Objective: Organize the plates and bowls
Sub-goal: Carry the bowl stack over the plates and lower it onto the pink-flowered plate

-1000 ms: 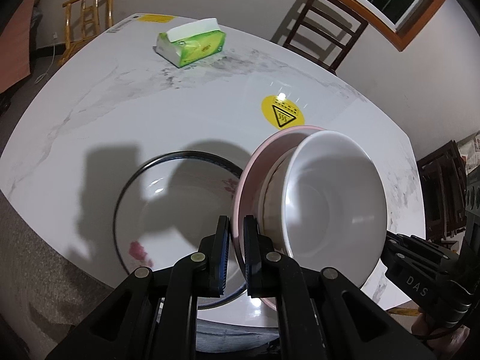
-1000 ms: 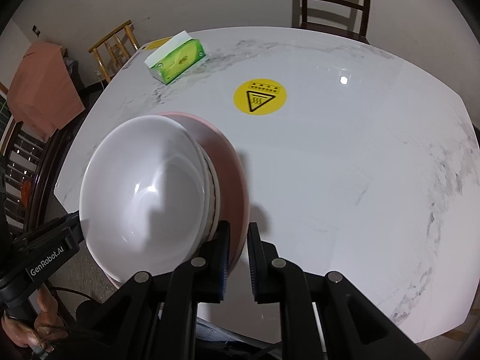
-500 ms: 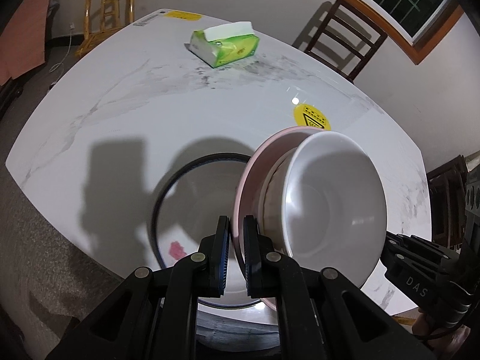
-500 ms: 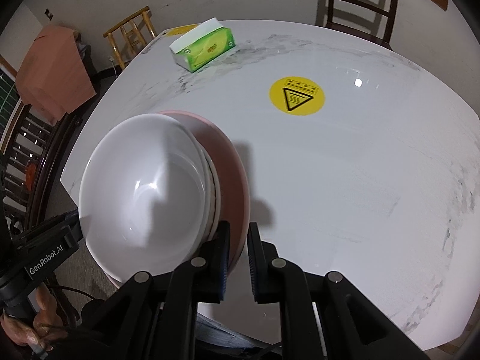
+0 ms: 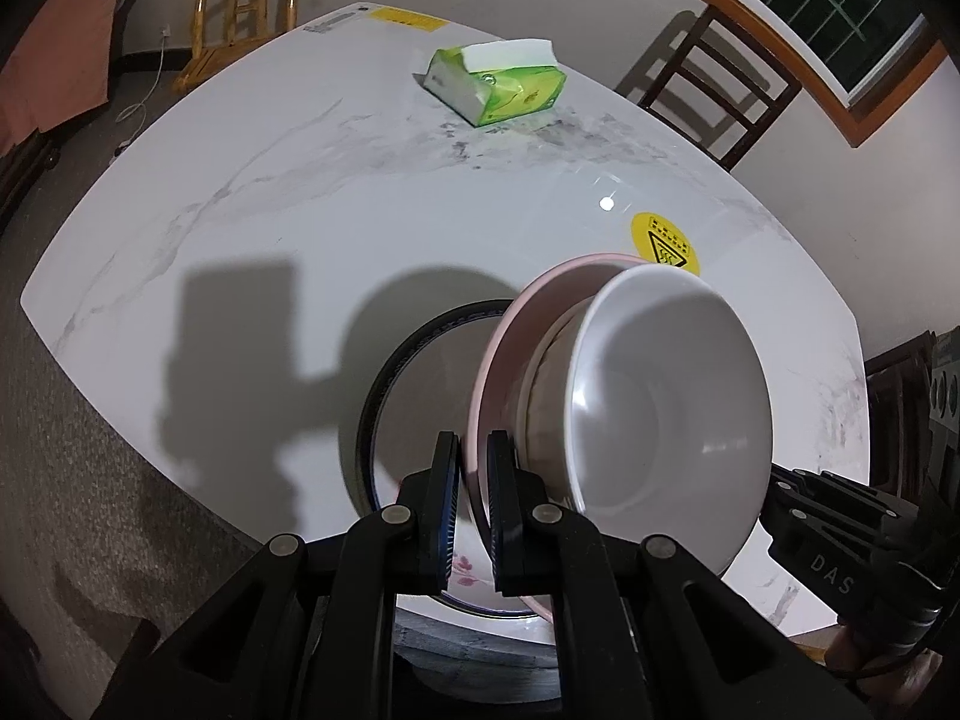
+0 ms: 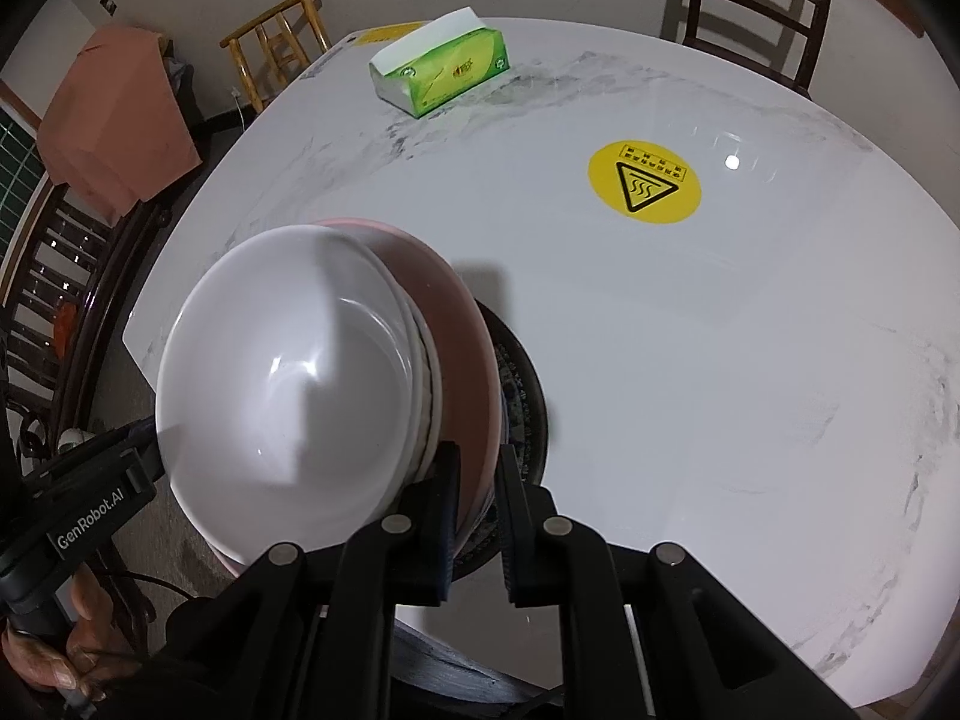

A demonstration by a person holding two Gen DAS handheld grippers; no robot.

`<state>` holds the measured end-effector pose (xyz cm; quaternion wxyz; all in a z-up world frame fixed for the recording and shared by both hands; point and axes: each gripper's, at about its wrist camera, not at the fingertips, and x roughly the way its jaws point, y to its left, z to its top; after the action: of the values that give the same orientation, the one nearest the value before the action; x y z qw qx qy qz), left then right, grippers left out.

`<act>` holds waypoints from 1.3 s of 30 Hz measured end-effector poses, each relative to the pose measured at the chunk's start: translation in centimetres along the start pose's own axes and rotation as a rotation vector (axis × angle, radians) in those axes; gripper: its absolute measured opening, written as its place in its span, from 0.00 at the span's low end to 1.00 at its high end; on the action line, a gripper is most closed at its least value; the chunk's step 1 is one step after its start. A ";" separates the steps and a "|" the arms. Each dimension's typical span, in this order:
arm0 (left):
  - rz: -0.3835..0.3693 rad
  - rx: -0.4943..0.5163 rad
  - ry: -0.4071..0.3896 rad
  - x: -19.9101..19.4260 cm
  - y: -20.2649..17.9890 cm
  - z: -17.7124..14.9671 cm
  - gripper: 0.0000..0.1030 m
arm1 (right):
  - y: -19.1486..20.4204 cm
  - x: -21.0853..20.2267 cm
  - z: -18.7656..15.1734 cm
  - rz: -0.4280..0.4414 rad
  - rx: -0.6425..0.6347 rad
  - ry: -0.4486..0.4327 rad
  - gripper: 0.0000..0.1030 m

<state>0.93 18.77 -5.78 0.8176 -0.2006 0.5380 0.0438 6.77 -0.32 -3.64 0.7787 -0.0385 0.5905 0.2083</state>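
Left wrist: left gripper (image 5: pixel 474 468), right gripper (image 6: pixel 477 480) fingers clamp pink plate (image 5: pixel 510 348) rim; stack hides dark-rimmed plate (image 5: pixel 384 384).

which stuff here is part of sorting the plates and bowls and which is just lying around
Part of the job:
- pale pink round plate, clamped at its rim by both tools
- glossy white bowl nested on it, another bowl under it
- dark-rimmed white plate with a flower print on the table below

Just lying about:
- green tissue pack
- round yellow warning sticker
- wooden chairs
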 end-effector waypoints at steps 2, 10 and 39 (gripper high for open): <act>0.000 -0.002 0.000 0.0 0.2 -0.1 0.05 | 0.2 0.2 0.1 0.000 0.000 0.004 0.12; 0.001 -0.015 0.012 0.6 1.2 0.0 0.05 | 0.7 1.1 0.3 0.003 0.000 0.021 0.12; 0.000 -0.022 0.018 1.6 2.3 -0.3 0.05 | 0.9 2.7 0.7 0.010 0.006 0.035 0.14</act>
<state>0.70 20.49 -7.99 0.8105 -0.2098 0.5448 0.0479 7.63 1.43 -5.81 0.7674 -0.0369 0.6048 0.2096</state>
